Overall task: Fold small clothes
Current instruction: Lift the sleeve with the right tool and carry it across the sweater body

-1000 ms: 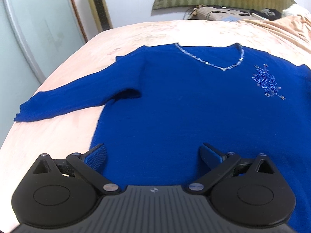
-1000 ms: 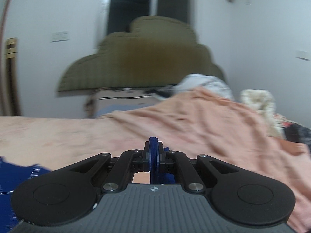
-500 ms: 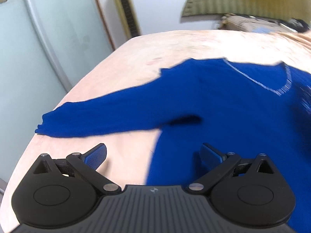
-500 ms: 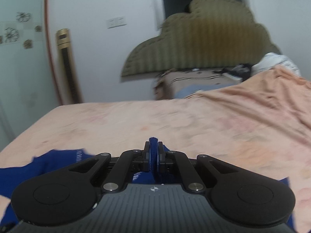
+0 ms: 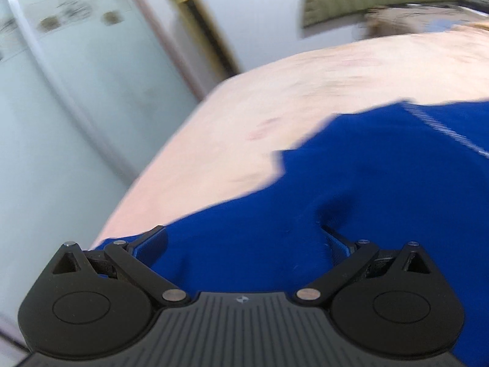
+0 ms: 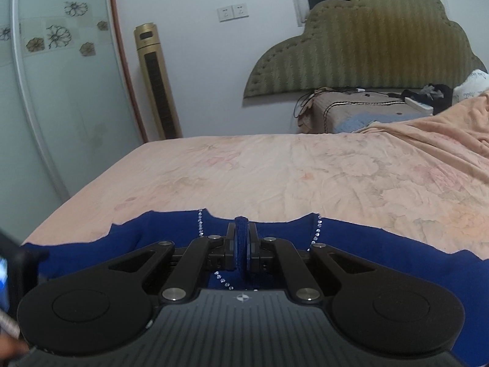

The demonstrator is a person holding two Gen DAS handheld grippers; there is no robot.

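Sweater: a royal-blue sweater (image 6: pixel 382 253) lies spread on the bed, its sparkly beaded neckline (image 6: pixel 200 223) facing the headboard end; in the left wrist view the same cloth (image 5: pixel 382 189) fills the lower right, blurred.
Sleeve: a blue sleeve (image 5: pixel 244 238) runs toward the bed's left edge and passes between the left gripper's fingers; whether they touch it cannot be told.
Pinched fold: a narrow upright ridge of blue fabric (image 6: pixel 241 244) stands up from the sweater near the neckline, clamped in the right gripper.
Right gripper: the right gripper (image 6: pixel 241 246) has its jaws pressed together on that ridge of cloth, low over the sweater's upper middle.
Left gripper: the left gripper (image 5: pixel 244 241) has its jaws spread wide, blue pads (image 5: pixel 152 244) showing on the inner faces, with sleeve fabric in the gap; nothing is pinched.
Bed: a peach floral sheet (image 6: pixel 275 177) covers the bed, creased, with a rumpled peach blanket (image 6: pixel 443 134) at the far right.
Headboard: an olive quilted headboard (image 6: pixel 366 46) with a scalloped top stands against the wall.
Side stand: a covered bedside stand (image 6: pixel 360 110) carries cables and small items, too small to identify.
Tower unit: a gold tower air conditioner (image 6: pixel 156 82) stands in the corner.
Door: a frosted glass panel (image 6: pixel 55 91) with flower decals curves along the left.
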